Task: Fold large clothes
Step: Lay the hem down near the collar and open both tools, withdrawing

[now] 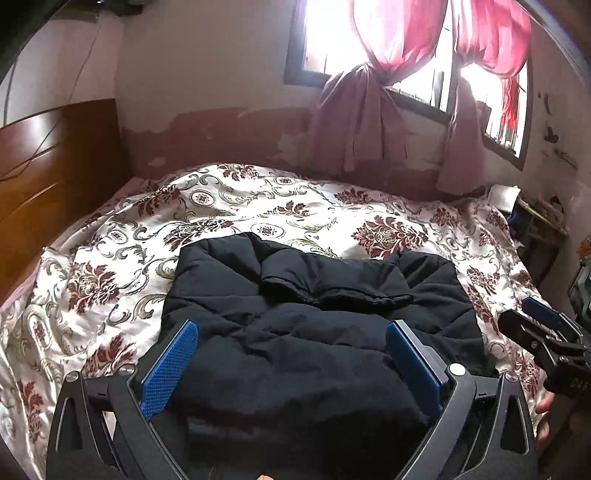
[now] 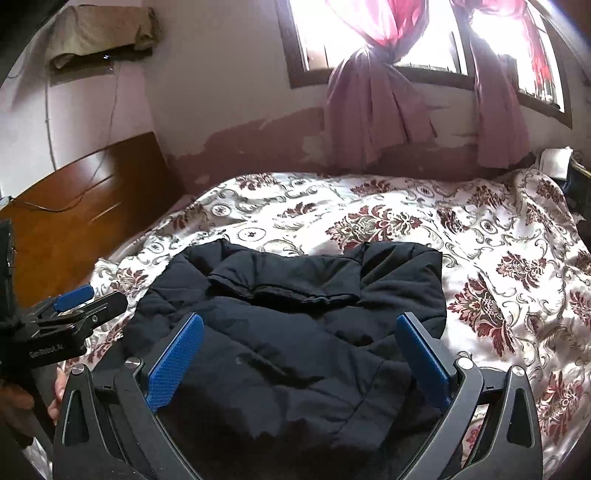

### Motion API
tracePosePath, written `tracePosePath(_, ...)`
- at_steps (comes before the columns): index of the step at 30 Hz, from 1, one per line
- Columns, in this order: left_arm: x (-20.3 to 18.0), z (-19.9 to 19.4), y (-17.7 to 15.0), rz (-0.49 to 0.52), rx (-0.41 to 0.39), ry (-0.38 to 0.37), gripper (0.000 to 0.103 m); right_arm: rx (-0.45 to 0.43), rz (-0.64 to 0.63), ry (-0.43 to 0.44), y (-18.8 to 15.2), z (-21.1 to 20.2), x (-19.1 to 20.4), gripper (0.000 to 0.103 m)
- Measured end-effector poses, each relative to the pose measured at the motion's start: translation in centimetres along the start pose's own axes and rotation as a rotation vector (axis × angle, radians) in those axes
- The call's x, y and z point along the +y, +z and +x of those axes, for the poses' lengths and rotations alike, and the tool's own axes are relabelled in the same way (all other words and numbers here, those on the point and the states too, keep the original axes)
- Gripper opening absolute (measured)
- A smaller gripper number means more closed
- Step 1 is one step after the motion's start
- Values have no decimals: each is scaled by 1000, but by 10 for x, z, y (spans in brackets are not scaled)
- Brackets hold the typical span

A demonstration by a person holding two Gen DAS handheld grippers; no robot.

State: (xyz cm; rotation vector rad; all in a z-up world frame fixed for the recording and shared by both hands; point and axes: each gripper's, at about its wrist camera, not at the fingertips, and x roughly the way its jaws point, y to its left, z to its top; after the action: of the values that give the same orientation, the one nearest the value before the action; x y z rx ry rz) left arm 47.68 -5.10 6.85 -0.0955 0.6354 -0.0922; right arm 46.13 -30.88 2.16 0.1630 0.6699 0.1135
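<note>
We see a big dark blue puffy jacket point(image 2: 295, 332) lying on a bed. It is folded into a thick bundle, with a sleeve laid across the top. The bed cover point(image 2: 498, 266) under it is white with dark red flowers. Our right gripper point(image 2: 299, 354) hangs over the near part of the jacket with its two blue fingers point(image 2: 173, 365) spread wide apart, holding nothing. At the left edge we see the left gripper point(image 2: 81, 299), just beside the jacket. Behind the bed are a brown wooden headboard point(image 2: 81, 206), pink curtains point(image 2: 373, 114) tied in a knot, and a bright window point(image 2: 325, 33).
</note>
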Motion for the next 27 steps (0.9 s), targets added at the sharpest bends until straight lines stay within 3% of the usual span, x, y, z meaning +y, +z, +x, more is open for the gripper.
tracePosePath(11,9,-82,-37,-1,-75,8,103,-61,-40,14,-39,-77,17,102)
tracePosePath(27,3,-202,-89,66,-107,21,103,-82,-55,27,-91,-191,49,102)
